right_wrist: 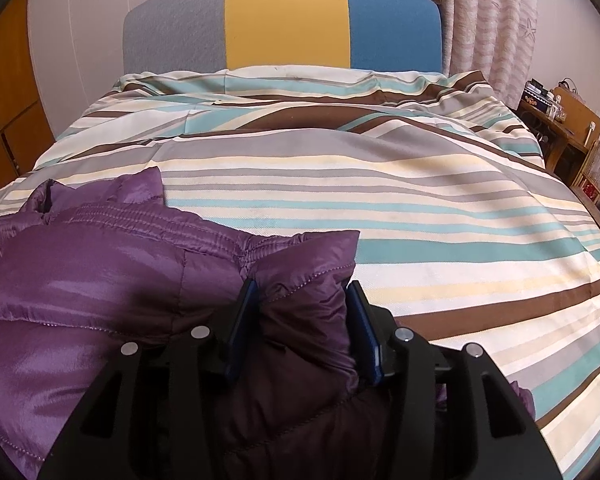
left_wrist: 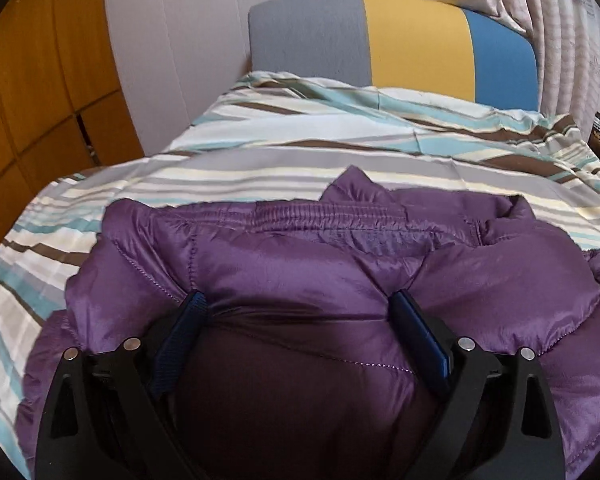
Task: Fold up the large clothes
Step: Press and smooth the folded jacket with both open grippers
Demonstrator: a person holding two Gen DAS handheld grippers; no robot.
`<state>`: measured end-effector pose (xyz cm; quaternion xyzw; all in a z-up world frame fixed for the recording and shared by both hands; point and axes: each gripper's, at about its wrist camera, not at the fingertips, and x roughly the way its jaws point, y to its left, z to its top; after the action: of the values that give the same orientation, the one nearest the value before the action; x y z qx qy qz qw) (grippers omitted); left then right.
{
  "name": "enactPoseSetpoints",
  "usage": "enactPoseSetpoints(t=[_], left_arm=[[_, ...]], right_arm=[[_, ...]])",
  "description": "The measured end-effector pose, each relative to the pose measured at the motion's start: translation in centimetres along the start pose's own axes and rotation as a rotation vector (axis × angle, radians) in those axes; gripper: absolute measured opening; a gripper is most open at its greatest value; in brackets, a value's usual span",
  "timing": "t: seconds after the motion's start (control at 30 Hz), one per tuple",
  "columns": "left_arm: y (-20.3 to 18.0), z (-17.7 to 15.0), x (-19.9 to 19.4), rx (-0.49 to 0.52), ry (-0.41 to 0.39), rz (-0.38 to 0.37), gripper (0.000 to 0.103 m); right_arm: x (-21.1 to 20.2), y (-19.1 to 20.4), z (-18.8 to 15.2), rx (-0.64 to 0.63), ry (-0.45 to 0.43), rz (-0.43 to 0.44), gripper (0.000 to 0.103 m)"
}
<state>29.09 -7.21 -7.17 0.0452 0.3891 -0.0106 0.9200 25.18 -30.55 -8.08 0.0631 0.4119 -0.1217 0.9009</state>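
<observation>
A shiny purple quilted jacket lies bunched on the striped bed cover, its elastic hem facing the headboard. In the left wrist view my left gripper stands wide open over the jacket. Puffy fabric bulges up between its blue pads, which do not pinch it. In the right wrist view the jacket fills the lower left. My right gripper is shut on a thick corner of it, which flares out beyond the blue pads.
The striped cover spreads flat to the right of the jacket. A grey, yellow and blue headboard closes the far end. A wooden wardrobe stands at the left, with curtains and a cluttered wooden table at the right.
</observation>
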Motion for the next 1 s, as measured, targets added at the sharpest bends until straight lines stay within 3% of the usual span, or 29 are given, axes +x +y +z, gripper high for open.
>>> enactPoseSetpoints(t=[0.1, 0.2, 0.3, 0.43, 0.53, 0.6, 0.77, 0.9, 1.0], left_arm=[[0.4, -0.1, 0.7, -0.017, 0.018, -0.029, 0.095], [0.7, -0.3, 0.4, -0.029, 0.018, -0.044, 0.095], [0.4, -0.3, 0.5, -0.03, 0.017, -0.042, 0.095], [0.4, -0.3, 0.5, -0.032, 0.015, -0.045, 0.096], [0.6, -0.3, 0.4, -0.039, 0.012, -0.052, 0.096], [0.7, -0.3, 0.3, -0.045, 0.01, -0.057, 0.096], [0.6, -0.4, 0.4, -0.051, 0.009, -0.06, 0.096], [0.4, -0.3, 0.6, -0.048, 0.018, -0.055, 0.097], [0.5, -0.2, 0.4, -0.05, 0.03, -0.074, 0.099]], right_arm=[[-0.8, -0.1, -0.2, 0.01, -0.035, -0.002, 0.056], [-3.5, -0.9, -0.4, 0.041, -0.137, 0.038, 0.057], [-7.2, -0.7, -0.6, 0.044, -0.215, 0.018, 0.057], [-10.3, 2.3, -0.4, 0.01, -0.279, 0.118, 0.058], [-9.3, 6.1, 0.1, -0.077, -0.241, 0.192, 0.058], [-7.5, 7.4, 0.0, -0.112, -0.193, 0.197, 0.058], [-2.3, 7.2, -0.4, -0.073, -0.024, 0.232, 0.061], [-1.4, 8.7, -0.8, -0.131, -0.016, 0.149, 0.061], [-1.3, 8.7, -0.9, -0.132, -0.023, 0.144, 0.061]])
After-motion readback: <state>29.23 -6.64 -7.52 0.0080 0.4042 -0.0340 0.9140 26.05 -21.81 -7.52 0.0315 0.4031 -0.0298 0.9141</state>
